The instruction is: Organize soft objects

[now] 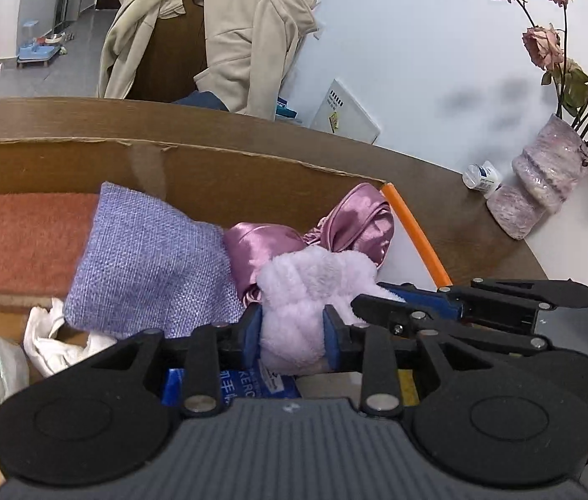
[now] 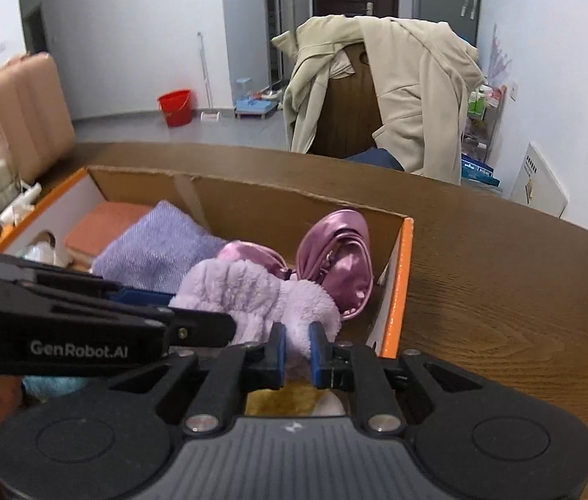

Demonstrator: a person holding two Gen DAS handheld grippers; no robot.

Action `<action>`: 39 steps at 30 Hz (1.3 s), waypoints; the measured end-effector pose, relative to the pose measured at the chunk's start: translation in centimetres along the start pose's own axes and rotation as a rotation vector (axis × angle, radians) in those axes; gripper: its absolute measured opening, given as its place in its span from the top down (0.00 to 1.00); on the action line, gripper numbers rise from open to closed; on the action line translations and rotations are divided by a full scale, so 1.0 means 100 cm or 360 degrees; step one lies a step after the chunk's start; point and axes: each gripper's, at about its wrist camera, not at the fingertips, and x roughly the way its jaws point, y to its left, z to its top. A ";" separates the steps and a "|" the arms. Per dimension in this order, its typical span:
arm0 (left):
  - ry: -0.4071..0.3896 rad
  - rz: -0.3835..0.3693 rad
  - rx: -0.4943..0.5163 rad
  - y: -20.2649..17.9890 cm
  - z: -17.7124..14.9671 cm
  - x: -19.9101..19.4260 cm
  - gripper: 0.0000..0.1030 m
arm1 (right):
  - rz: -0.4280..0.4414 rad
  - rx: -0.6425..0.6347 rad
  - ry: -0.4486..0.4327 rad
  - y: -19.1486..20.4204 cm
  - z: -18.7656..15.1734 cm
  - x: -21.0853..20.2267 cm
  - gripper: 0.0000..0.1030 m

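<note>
Left gripper: your fingers clamp the fluffy lilac cloth.
Right gripper: fingers pinch the same cloth, at the cardboard box right edge.
Writing: "GenRobot.AI" on your left gripper.

1. Your left wrist camera sits just behind the left gripper, looking forward along its fingers and slightly down into the cardboard box, very close to the contents.
2. Your right wrist camera sits just behind the right gripper, facing the same box from its right end, equally near.
3. Both views share the box, the fluffy cloth, the wooden table and the draped chair beyond.
</note>
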 end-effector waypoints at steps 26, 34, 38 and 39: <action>-0.0436 0.0361 0.0205 0.024 -0.035 -0.255 0.39 | -0.0100 0.0028 -0.0343 0.038 -0.009 -0.199 0.57; -0.0617 0.0445 0.0307 0.010 -0.085 -0.273 0.22 | -0.0132 0.0085 -0.0584 0.062 -0.057 -0.234 0.41; -0.0767 0.0464 0.0344 0.007 -0.142 -0.274 0.10 | -0.0218 0.0063 -0.0754 0.085 -0.111 -0.244 0.33; -0.0796 0.0444 0.0346 0.006 -0.156 -0.275 0.07 | -0.0239 0.0053 -0.0778 0.091 -0.125 -0.245 0.31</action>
